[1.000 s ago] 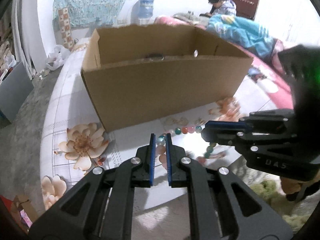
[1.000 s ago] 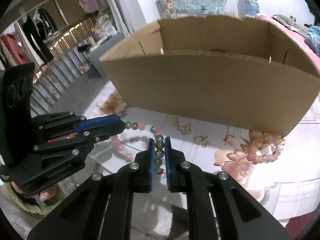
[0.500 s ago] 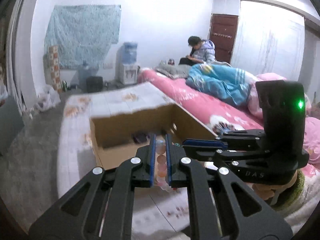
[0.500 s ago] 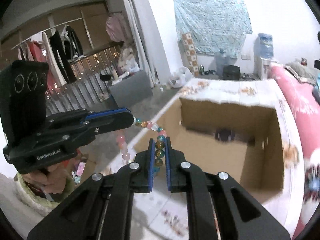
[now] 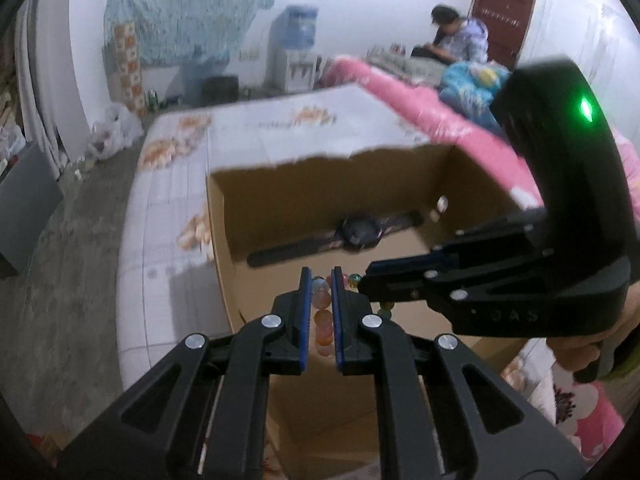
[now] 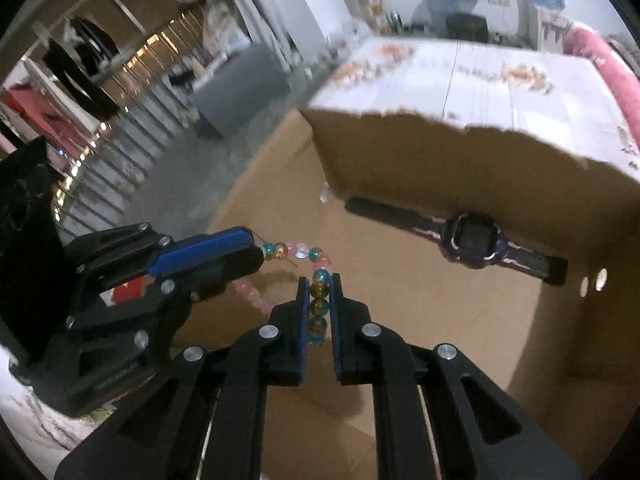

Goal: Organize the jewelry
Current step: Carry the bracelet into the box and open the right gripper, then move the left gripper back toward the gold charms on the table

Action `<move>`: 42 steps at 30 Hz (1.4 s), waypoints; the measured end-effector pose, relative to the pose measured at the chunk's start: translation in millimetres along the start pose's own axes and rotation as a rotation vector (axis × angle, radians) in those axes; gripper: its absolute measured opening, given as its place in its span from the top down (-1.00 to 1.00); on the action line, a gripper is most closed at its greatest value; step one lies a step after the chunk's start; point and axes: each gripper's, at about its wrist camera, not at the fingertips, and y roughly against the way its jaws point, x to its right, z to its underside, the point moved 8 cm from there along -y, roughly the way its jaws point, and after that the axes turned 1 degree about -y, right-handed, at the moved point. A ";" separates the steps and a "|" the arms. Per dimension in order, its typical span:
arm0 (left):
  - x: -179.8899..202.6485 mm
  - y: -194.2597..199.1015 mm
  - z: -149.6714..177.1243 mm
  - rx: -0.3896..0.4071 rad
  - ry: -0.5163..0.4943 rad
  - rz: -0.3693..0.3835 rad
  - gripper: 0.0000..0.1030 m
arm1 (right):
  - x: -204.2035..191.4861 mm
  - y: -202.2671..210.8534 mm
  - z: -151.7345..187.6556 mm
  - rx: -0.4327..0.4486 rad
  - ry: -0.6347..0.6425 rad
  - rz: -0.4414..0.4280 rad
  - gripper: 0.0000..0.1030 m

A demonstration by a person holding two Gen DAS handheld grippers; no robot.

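Note:
A bracelet of glass beads (image 6: pixel 298 251) hangs stretched between my two grippers above the open cardboard box (image 5: pixel 304 208). My left gripper (image 5: pixel 321 278) is shut on its pink beads (image 5: pixel 323 322); seen from the right wrist view, that same left gripper (image 6: pixel 256 250) comes in from the left. My right gripper (image 6: pixel 320 280) is shut on the amber and teal beads (image 6: pixel 319 306); the left wrist view has this right gripper (image 5: pixel 366 282) entering from the right. A dark wristwatch (image 6: pixel 472 242) lies flat on the box floor against the far wall (image 5: pixel 360 232).
The box (image 6: pixel 460 152) stands on a white floral-print surface (image 5: pixel 256 128) beside a pink bed (image 5: pixel 432 112). A person (image 5: pixel 460 36) sits far back near a dark door. A water dispenser (image 5: pixel 294 52) and a grey floor (image 5: pixel 52 264) are at the left.
Both grippers lifted the bead bracelet off the floral surface in front of the box and carried it up and over the box's near wall; they now look down into the box.

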 end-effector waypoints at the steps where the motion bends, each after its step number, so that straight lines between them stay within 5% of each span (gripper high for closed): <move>1: -1.3 -3.8 2.9 -0.014 0.001 -0.005 0.83 | 2.5 -8.0 -1.1 -0.026 -0.008 0.008 0.80; 5: -2.9 -13.6 10.2 -0.056 -0.007 -0.027 0.80 | 10.5 -26.0 -3.8 -0.090 -0.044 0.018 0.79; 10: 1.4 -11.7 8.2 -0.044 -0.029 -0.056 0.72 | 16.6 -21.0 -5.4 -0.060 -0.064 0.030 0.77; 15: 2.5 -0.3 4.2 0.001 -0.030 -0.074 0.65 | 17.9 7.1 -4.9 0.028 -0.065 0.018 0.74; 18: 7.0 24.0 0.2 0.076 -0.036 -0.079 0.60 | 18.4 32.3 0.9 0.096 -0.050 0.016 0.39; 20: 11.5 41.9 -0.5 0.125 -0.042 -0.078 0.51 | 14.1 60.1 7.2 0.161 -0.019 0.015 0.34; 28: 58.6 118.3 40.3 0.281 -0.095 0.082 0.40 | -7.2 156.3 86.5 0.362 0.096 -0.085 0.34; 32: 82.7 110.7 77.5 0.229 -0.109 0.151 0.40 | -1.5 155.1 132.7 0.344 0.046 -0.137 0.34; 38: 81.0 58.9 101.9 0.118 -0.098 0.070 0.40 | 41.6 101.8 155.1 0.213 -0.152 -0.077 0.34; 42: 63.7 45.1 96.6 0.130 -0.080 0.003 0.41 | 61.6 93.7 146.8 0.238 -0.225 -0.035 0.34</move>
